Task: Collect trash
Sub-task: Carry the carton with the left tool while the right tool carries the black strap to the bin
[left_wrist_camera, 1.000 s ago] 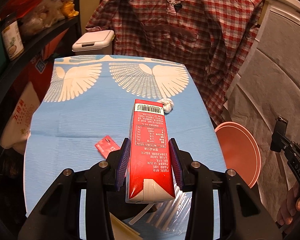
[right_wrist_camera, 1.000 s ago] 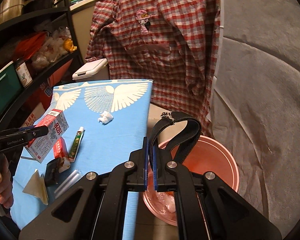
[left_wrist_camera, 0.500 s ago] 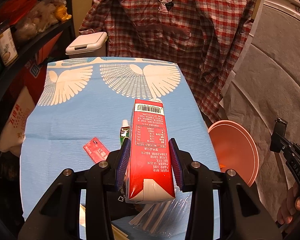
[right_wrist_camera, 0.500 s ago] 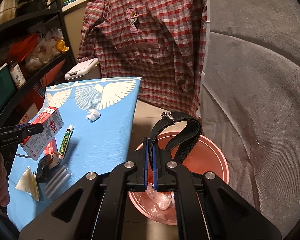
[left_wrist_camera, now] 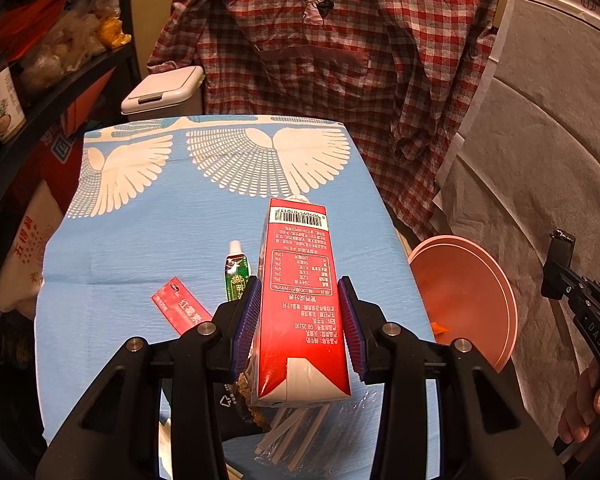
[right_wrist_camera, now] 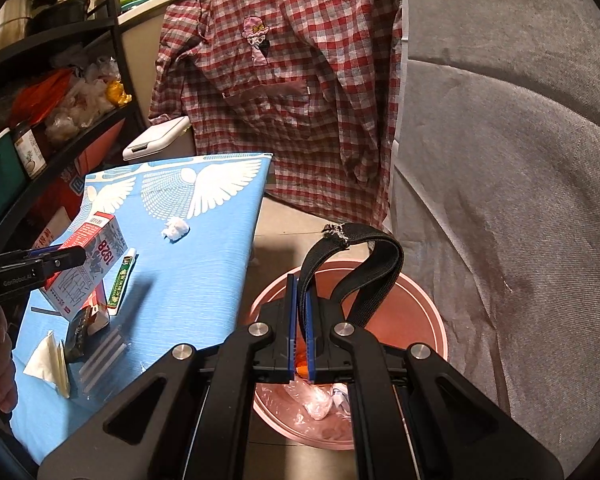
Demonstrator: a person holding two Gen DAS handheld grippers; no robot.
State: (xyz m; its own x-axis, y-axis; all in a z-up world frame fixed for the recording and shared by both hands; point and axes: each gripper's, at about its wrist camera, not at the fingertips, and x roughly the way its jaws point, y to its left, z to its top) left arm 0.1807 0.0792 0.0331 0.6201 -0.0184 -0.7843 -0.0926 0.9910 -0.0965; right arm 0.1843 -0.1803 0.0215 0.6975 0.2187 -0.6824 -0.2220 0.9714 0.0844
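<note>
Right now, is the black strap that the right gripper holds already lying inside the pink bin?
No. The black strap is pinched between the shut pads of the right gripper and arches above the pink bin.

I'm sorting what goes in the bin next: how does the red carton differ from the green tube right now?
The red carton is held off the table between the left gripper pads; the green tube lies flat on the blue cloth. The carton is a large box with printed panels and a barcode; the tube is slim with a white cap. Neither is in the pink bin yet.
</note>
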